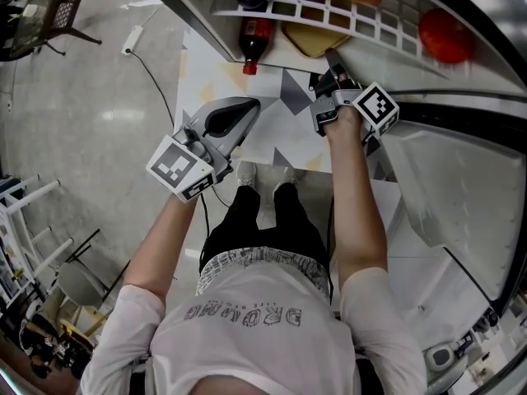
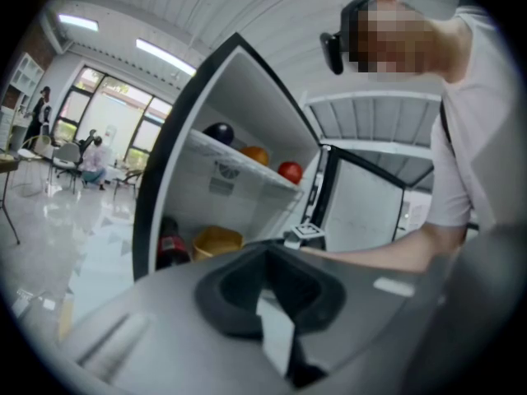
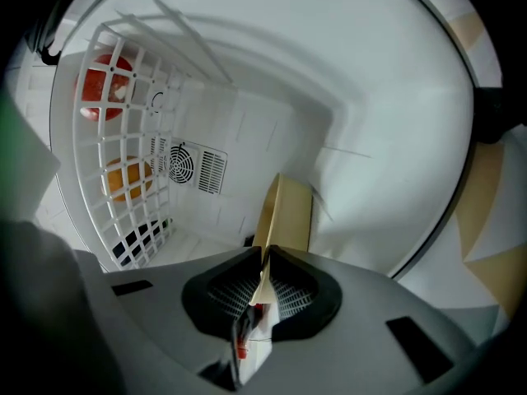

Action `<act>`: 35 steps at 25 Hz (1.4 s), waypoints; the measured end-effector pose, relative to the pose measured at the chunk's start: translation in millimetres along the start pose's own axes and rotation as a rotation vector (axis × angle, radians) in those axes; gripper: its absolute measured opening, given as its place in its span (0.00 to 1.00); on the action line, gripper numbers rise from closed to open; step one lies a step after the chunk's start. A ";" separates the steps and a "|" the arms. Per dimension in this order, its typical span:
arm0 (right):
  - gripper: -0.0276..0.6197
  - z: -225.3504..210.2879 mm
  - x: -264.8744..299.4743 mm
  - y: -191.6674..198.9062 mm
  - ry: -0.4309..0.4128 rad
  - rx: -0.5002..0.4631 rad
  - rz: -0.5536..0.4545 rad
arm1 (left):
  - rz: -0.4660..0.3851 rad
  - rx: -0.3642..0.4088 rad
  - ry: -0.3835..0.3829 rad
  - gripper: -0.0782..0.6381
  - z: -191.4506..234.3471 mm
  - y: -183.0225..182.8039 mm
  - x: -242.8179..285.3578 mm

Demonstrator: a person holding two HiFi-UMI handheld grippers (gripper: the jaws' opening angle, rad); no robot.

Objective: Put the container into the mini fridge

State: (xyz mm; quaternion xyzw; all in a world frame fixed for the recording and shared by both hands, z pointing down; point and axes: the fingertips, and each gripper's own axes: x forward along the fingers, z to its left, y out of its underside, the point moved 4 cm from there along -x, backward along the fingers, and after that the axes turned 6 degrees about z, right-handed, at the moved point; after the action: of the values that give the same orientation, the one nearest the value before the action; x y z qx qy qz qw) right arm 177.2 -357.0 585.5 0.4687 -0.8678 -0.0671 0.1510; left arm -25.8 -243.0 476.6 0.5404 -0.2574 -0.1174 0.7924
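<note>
Inside white mini fridge [image 3: 354, 64]: right claw [image 3: 265, 263] is pinching tan plastic container [image 3: 290, 212] by its rim, probably for lowering.
Left claw [image 2: 276, 311]: pressed together, hanging back empty.

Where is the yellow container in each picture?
Head view: top middle, the yellow container sits under the wire shelf, at the tip of the right tool.
Left gripper view: lower left of centre, on the fridge bottom.
Right gripper view: centre, pinched by that tool.
Shared landmark: the red fruit on the shelf.
</note>
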 end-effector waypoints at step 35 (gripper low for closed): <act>0.08 126.8 -73.4 26.4 -0.028 -0.384 0.058 | -0.112 0.107 0.006 0.12 -26.9 -70.4 -54.0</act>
State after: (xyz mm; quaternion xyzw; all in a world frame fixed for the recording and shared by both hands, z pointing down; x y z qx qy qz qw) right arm 152.9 -284.4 457.8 0.4051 -0.8542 -0.2338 0.2273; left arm -50.3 -223.8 389.3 0.5959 -0.2306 -0.1459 0.7553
